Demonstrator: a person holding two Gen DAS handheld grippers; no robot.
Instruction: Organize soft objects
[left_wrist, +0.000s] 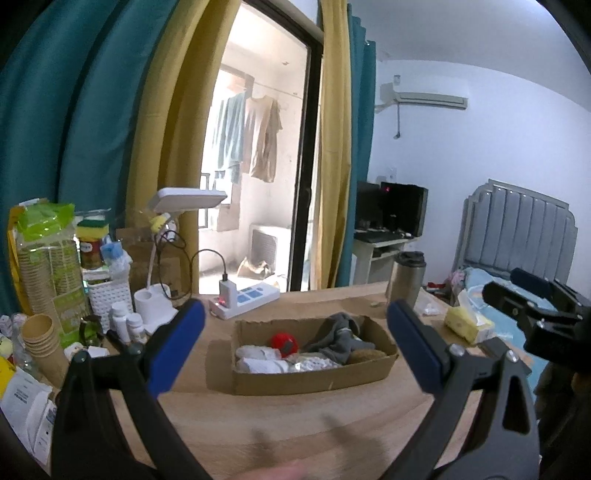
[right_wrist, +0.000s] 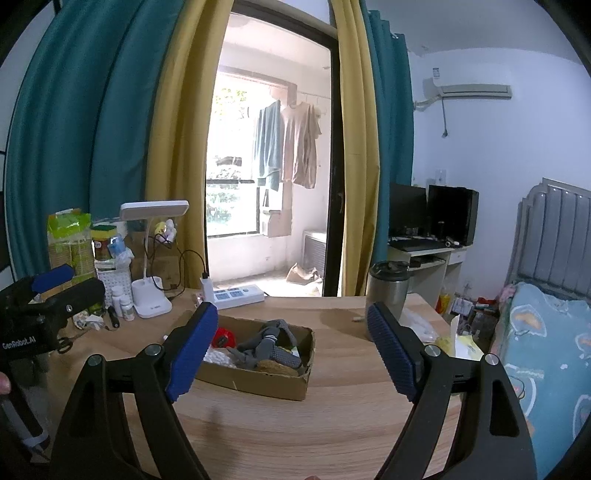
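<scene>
Broadly, the wooden table (left_wrist: 332, 424) fills the lower part of both views, its near stretch bare while clutter crowds the far-left corner. At its middle sits the shallow cardboard box (left_wrist: 295, 382), long side toward the cameras, and it serves as the collecting place for the soft things: a crumpled grey sock bundle (left_wrist: 338, 338) at its right end, rolled white socks (left_wrist: 258, 360) at its left, and a red ball (left_wrist: 283, 342) tucked between them toward the back wall. Everything soft that I can make out already lies inside the box, which suggests the sorting is far along, though the table's right edge is partly hidden.

Behind the box stand a steel tumbler (right_wrist: 388, 291) to the right and a white power strip (left_wrist: 245, 301) to the left (both well apart from the cardboard, so neither blocks a reach). A yellow tissue pack (left_wrist: 467, 325) lies near the right edge.

Both tools hover above the near table, aimed at the box. The left gripper (left_wrist: 295, 356) has its blue pads spread wide with nothing between them; the right gripper (right_wrist: 291, 358) is likewise spread and empty. Held wide like this, either could drop over a sock without catching the box wall.
</scene>
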